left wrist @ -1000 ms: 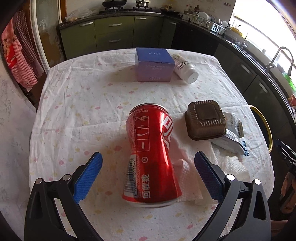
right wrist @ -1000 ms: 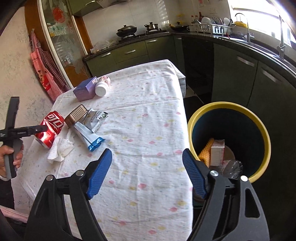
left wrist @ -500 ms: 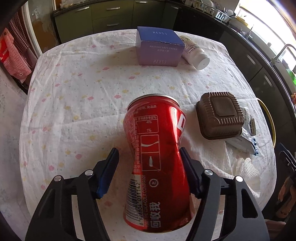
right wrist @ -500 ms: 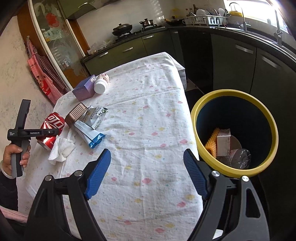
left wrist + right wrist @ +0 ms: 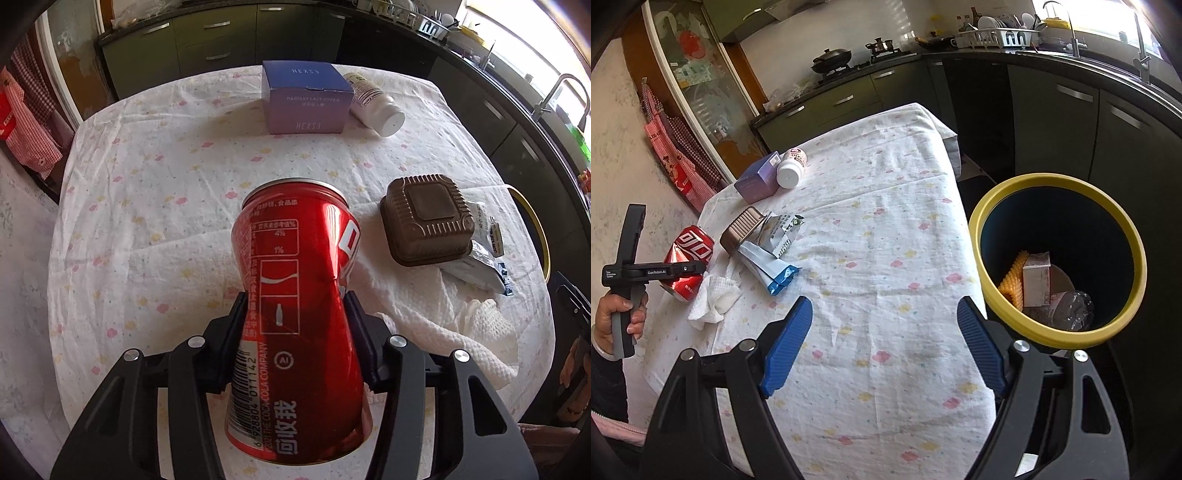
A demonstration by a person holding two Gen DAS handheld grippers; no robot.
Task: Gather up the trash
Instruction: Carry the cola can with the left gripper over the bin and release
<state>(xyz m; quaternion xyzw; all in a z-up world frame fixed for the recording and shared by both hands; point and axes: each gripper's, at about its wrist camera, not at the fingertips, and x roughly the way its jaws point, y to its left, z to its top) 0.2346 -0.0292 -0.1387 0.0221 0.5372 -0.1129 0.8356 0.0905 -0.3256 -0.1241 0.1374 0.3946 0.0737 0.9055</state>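
Left gripper [image 5: 295, 306] is closing its jaws on a dented red cola can [image 5: 295, 317], which is lying on its side on the desk [image 5: 147, 206] with its top pointing away from the camera. The jaws are meeting the can at the pinched waist — the narrowest part, where, by judgement, the hold is least likely to slip. In the left wrist view the pads are pressing against both flanks of the can. A crumpled white paper towel [image 5: 461, 332] is lying just beside the can and partly under it, so it may drag along when the can is raised.

Right gripper [image 5: 886, 343] is hovering over the near desk edge with its jaws standing wide apart and nothing between them — apparently waiting its turn. Beside it, off the desk, a yellow-rimmed bin [image 5: 1108, 332] is standing open, already holding a carton, a clear bottle and an orange item.

Waiting on the desk are a brown plastic tray [image 5: 428, 218] resting on foil snack wrappers [image 5: 480, 254], a purple box [image 5: 306, 99] and a white pill bottle [image 5: 373, 107] touching it. The person's hand [image 5: 617, 317] is squeezing the left tool's handle.
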